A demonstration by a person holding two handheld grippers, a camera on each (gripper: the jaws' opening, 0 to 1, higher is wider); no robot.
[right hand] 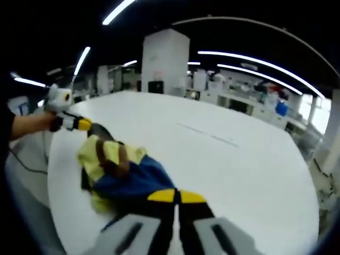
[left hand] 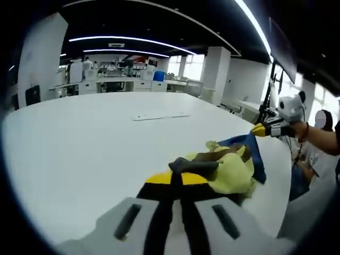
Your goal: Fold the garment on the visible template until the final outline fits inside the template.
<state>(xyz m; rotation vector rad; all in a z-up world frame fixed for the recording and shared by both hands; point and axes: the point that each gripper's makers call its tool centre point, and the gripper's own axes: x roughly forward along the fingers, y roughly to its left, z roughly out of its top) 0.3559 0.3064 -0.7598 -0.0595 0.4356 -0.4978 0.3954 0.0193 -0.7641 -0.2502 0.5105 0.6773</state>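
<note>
The garment I'm working on is a soft, crumpled bundle of pale yellow cloth with a blue panel and a brown patch, plus a dark grey bit bunched on top. It isn't flat: it's gathered up and stretched between its two ends, close to the near edge of the white table. From my right gripper view the garment shows blue nearest, yellow and brown beyond.
</note>
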